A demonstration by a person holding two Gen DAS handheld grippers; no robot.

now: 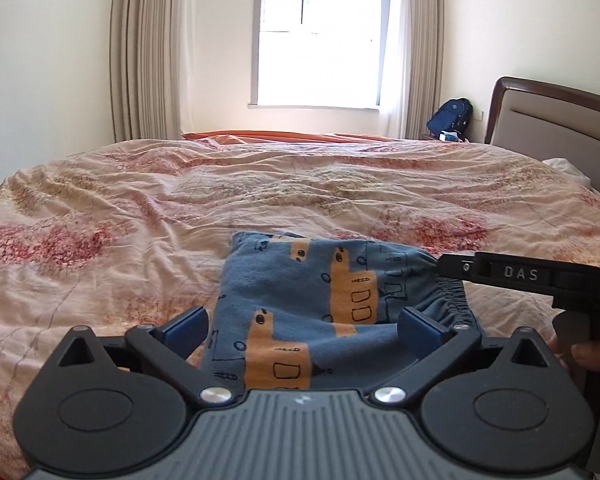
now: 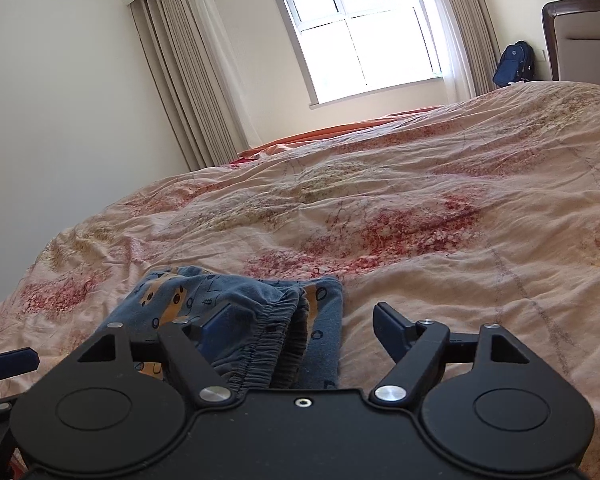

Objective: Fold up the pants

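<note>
The blue pants [image 1: 308, 292] with orange printed shapes lie folded in a compact bundle on the bed quilt [image 1: 260, 184]. Their elastic waistband [image 1: 448, 300] faces right. My left gripper [image 1: 304, 326] is open wide just in front of the bundle, with the cloth lying between its blue pads, which do not press on it. One finger of my right gripper [image 1: 460, 266] reaches in from the right at the waistband corner. In the right wrist view the right gripper [image 2: 304, 324] is open, its left pad over the gathered waistband [image 2: 268, 332] of the pants [image 2: 172, 296], its right pad over bare quilt.
The wrinkled pink floral quilt [image 2: 420, 200] covers the whole bed. A padded headboard [image 1: 560, 120] stands at the right and a blue backpack [image 1: 450, 118] sits by the far wall. An orange sheet edge [image 1: 284, 136] shows below the window. A hand [image 1: 588, 356] holds the right gripper's handle.
</note>
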